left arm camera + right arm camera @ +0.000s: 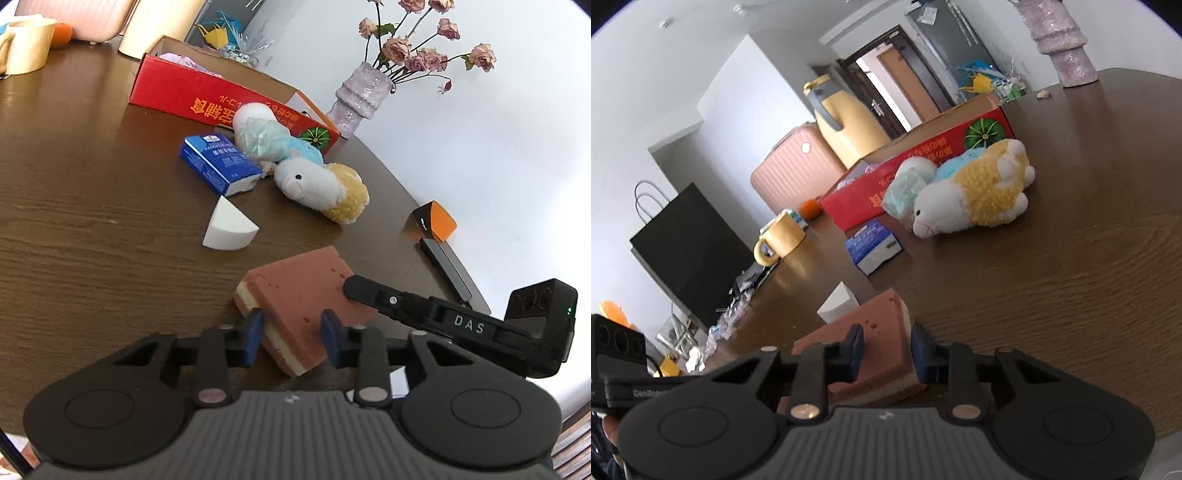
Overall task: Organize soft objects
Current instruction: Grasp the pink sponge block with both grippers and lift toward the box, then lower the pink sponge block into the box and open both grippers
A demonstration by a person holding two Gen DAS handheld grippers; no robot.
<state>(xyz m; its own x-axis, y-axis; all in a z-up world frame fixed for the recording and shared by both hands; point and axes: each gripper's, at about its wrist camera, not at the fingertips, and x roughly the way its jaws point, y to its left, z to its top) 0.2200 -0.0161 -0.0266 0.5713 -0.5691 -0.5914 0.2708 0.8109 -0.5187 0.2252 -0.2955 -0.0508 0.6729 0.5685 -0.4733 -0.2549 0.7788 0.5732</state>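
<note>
Sponge (299, 306): one pink-and-cream slab, lying at the near edge of the table (92, 206), tilted, between both tools. My left gripper (293, 341) has its blue pads (253, 334) on either side of the sponge's near corner; I can't tell if they're pressing or just beside it. My right gripper (886, 354) straddles the same sponge (882, 343) from the other side, with both pads against its faces, so it looks clamped. In the left view, one right finger lies across the sponge's far corner.

Count beyond it: one white wedge (229, 227), one blue pack (218, 162), one white-and-yellow plush (321, 188), one blue plush (299, 147) mostly hidden behind it, one clear bag (258, 136) of pale stuff, one red box (221, 99) open at the top.

Room: bare wood to the left of the wedge and between the sponge and the white-and-yellow plush. The table rim curves close on the right, with an orange-black block (434, 219) and a dark bar (447, 266) sitting at it. One vase (358, 98) stands just beside the box's end.

Hard to read: the box contents are only a pale purple patch. The mug (24, 44) and the orange (61, 35) are cut off at the frame corner. The sponge's near end is hidden under the gripper bodies.
</note>
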